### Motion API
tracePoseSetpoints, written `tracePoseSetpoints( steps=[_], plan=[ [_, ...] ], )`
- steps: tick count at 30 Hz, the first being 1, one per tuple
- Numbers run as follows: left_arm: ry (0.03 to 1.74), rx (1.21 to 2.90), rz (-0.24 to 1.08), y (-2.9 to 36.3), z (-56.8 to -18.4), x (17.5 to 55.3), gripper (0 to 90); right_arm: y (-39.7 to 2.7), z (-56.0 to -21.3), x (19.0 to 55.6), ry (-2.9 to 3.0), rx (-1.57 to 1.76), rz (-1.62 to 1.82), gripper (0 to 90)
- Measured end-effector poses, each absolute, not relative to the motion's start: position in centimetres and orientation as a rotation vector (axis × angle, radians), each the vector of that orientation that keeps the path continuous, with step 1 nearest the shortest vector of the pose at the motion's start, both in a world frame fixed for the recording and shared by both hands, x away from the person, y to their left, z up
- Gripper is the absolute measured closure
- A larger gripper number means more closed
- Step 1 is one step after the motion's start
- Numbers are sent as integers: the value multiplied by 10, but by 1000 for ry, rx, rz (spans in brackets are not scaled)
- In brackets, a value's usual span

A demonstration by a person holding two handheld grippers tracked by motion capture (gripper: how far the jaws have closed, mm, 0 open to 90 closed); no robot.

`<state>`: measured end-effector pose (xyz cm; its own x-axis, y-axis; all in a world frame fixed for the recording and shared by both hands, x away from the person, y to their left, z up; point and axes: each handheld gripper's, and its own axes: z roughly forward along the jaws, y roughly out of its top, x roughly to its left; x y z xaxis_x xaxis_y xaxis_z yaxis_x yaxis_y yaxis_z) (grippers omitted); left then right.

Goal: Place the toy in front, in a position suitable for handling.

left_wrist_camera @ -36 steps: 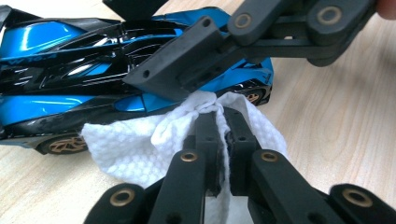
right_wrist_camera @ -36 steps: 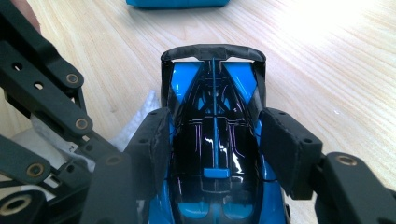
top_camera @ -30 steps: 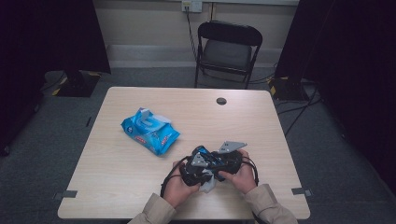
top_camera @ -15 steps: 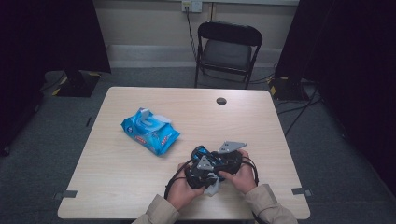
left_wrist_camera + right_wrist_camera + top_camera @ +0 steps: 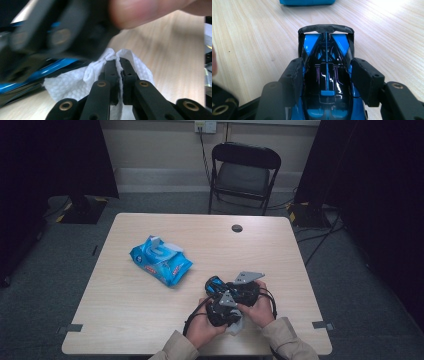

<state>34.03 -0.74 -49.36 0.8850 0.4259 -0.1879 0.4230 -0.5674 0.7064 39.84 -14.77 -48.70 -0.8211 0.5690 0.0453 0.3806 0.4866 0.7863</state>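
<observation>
While my right claw (image 5: 325,77) pinches the blue toy car (image 5: 326,75) by its flanks, its rear wing pointing ahead of the jaws, my left claw (image 5: 119,62) is pressed together on a white wipe (image 5: 75,83) just beside the car. Judgement: wiping of the car is in hand. Next I need the wipe drawn across the bodywork while the right grip holds firm above the counter (image 5: 249,37). Wipes pack (image 5: 161,260) lies well ahead.
</observation>
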Motion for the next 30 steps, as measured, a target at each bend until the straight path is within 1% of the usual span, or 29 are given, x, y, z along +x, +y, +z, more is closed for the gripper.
tracePoseSetpoints(
  steps=[2, 7, 12, 14, 15, 16, 17, 19, 21, 26, 27, 30],
  plan=[
    [590, 2234, -18, -11, -494, 339, 867, -148, -487, 399, 2512, 816, 1246, 433],
    [576, 2233, -23, -10, -491, 336, 866, -148, -487, 399, 2511, 815, 1248, 433],
    [573, 2214, -2, 3, -482, 335, 866, -148, -488, 399, 2509, 816, 1253, 433],
    [601, 2212, 16, 18, -478, 337, 866, -148, -488, 398, 2507, 816, 1251, 432],
    [601, 2212, 16, 18, -478, 337, 866, -148, -488, 398, 2507, 816, 1251, 432],
    [628, 2206, 36, 29, -476, 339, 866, -148, -488, 399, 2508, 816, 1251, 432],
    [628, 2206, 36, 29, -476, 339, 866, -148, -488, 399, 2508, 816, 1251, 432],
    [670, 2198, 62, 47, -472, 343, 866, -148, -488, 398, 2507, 816, 1252, 432],
    [686, 2188, 74, 52, -471, 345, 866, -148, -488, 398, 2507, 816, 1253, 432],
    [753, 2160, 119, 83, -463, 353, 866, -148, -488, 398, 2507, 814, 1252, 432],
    [753, 2160, 119, 83, -463, 353, 867, -148, -488, 398, 2507, 814, 1252, 432],
    [802, 2129, 151, 99, -459, 360, 867, -148, -488, 398, 2502, 814, 1251, 432]
  ],
)
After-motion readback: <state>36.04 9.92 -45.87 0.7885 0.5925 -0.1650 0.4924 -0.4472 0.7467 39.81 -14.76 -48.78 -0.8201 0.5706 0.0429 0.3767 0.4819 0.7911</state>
